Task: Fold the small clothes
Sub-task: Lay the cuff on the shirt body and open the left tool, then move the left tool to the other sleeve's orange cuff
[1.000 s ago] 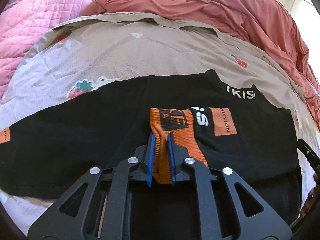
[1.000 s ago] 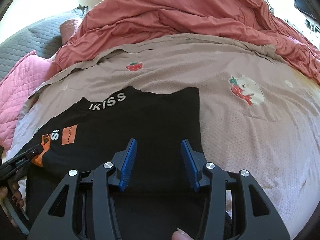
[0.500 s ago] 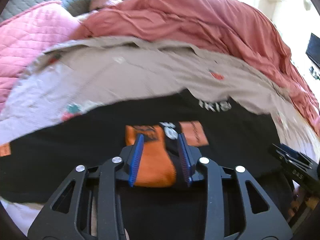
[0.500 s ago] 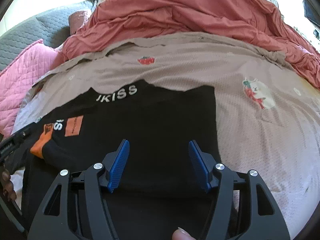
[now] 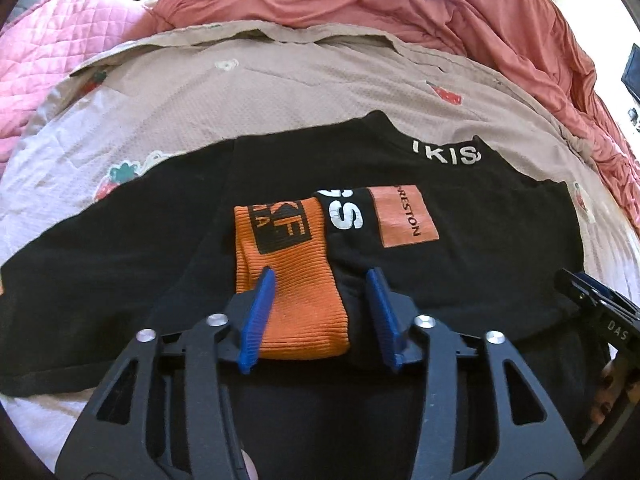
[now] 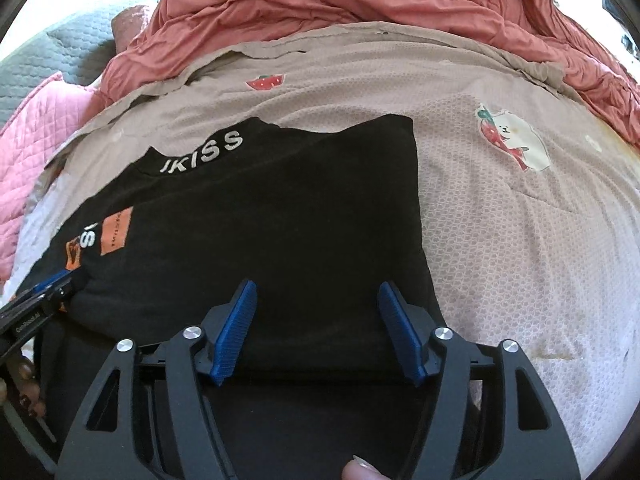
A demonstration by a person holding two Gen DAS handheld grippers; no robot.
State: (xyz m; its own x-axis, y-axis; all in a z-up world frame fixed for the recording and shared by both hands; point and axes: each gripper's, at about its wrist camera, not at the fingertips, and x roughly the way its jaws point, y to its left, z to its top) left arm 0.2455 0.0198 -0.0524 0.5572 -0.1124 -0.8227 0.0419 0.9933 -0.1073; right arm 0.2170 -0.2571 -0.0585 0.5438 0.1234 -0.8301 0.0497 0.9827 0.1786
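A black top (image 5: 480, 272) with white neck lettering lies on the bed, its sleeve folded in across the body. The sleeve's orange ribbed cuff (image 5: 288, 264) lies flat on the black cloth. My left gripper (image 5: 320, 276) hovers right over the cuff with its jaws opening; the cuff sits between the blue pads (image 5: 260, 312), which do not press on it. In the right wrist view my right gripper (image 6: 317, 286) stands over the top's (image 6: 300, 208) folded right side, jaws opening, only flat cloth beneath them. Each gripper shows at the edge of the other's view: right gripper (image 5: 588, 292), left gripper (image 6: 44, 292).
A beige sheet (image 5: 280, 92) with strawberry prints covers the bed. A coral duvet (image 5: 400, 0) is bunched along the far side, with a pink quilted cover (image 5: 60, 40) and a grey pillow (image 6: 60, 52) at the far left. A person's fingers (image 6: 24, 392) hold the left tool.
My left gripper was shut on the orange cuff and has let it go; the cuff now lies flat. My right gripper's jaws have spread wider and it has sunk a little toward the cloth.
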